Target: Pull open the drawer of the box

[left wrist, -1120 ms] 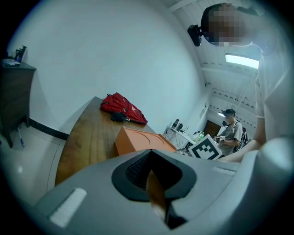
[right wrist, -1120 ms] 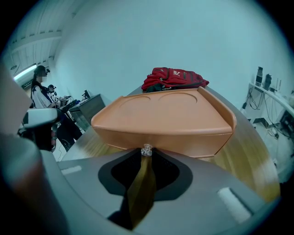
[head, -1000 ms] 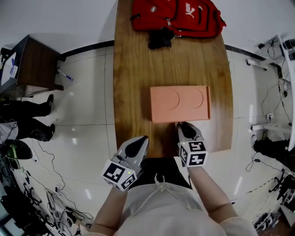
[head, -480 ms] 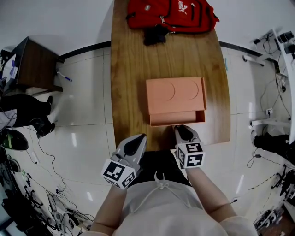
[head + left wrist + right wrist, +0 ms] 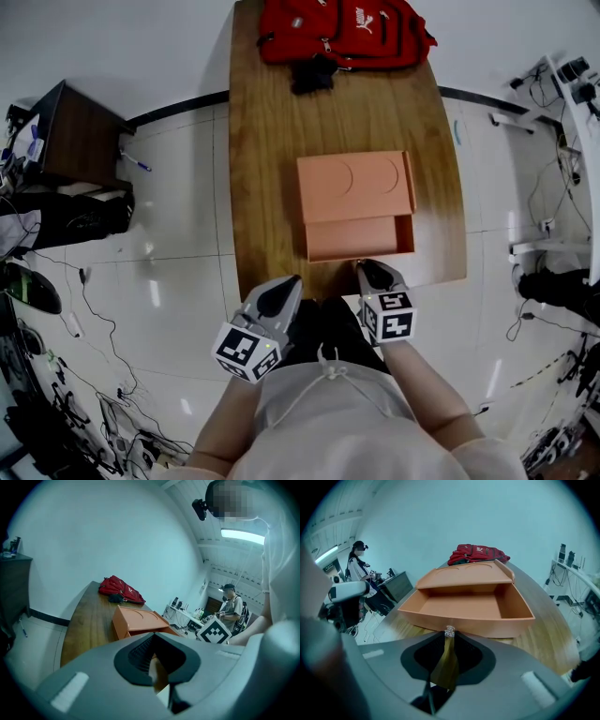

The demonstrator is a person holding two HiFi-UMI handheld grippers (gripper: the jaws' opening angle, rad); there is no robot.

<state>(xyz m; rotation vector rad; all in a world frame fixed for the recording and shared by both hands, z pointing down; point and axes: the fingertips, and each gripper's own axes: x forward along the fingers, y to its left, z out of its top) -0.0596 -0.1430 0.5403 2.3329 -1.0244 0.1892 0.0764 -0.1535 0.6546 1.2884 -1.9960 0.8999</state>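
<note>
The box (image 5: pixel 354 186) is a flat, matte orange block with square corners, and two curved lines are pressed into its smooth top. It lies on a long table (image 5: pixel 272 141) of glossy brown wood with visible grain and a rounded near edge.

There is one drawer (image 5: pixel 361 239), of the same orange material. It stands partly out of the box's near side, towards the person. It is a shallow open tray with thin upright walls, and its inside shows only bare orange floor. A single small, clear, faceted knob (image 5: pixel 449 631) sits at the middle of its front wall.

There are two tools, both grey with dark ribbed pads, each carrying a black-and-white marker cube. The right tool (image 5: pixel 367 265) reaches to the drawer's front, just nearer than the box, and its jaws are pinched on the knob. The left tool (image 5: pixel 291 281) hangs off the table's near edge, nearer than the box and to its left. Its jaws are pressed together on nothing.

Beyond the box, at the table's far end, lies one red fabric backpack (image 5: pixel 339 30), with a black bundle (image 5: pixel 312 75) against its near side.
</note>
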